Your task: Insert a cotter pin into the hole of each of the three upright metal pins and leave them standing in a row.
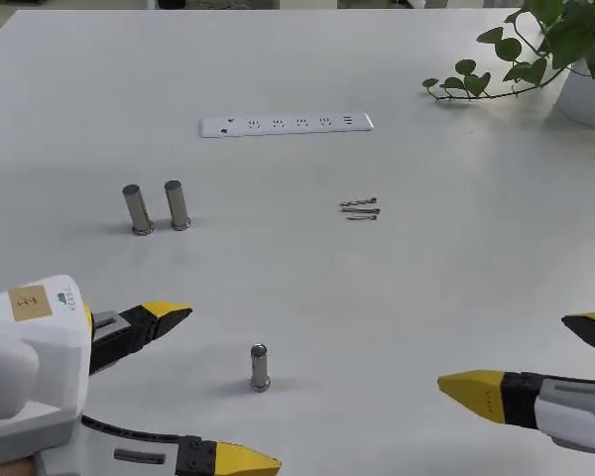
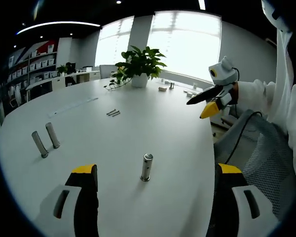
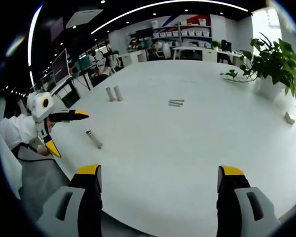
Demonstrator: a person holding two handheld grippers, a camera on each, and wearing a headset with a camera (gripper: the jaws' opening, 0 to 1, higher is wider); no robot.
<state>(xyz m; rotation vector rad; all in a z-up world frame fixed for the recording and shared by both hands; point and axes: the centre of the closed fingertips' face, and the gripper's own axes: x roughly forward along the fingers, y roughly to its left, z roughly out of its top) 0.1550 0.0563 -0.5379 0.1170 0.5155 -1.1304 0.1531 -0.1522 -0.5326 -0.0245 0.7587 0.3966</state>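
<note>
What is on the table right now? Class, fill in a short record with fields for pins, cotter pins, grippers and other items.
standing pins: pair of metal pins upright side by side; third metal pin upright alone, nearer the grippers
cotter pins: three lying loose together, none inserted
left gripper: fingers open, empty
right gripper: fingers open, empty
other: power strip, potted plant

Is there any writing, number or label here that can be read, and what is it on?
Nothing here is clear enough to quote.
Tan sticker on the left gripper: dark marks, too blurred to read.
Small blue-green print beside that sticker: too small to read.
Power strip: faint marks by the sockets, no legible words.
</note>
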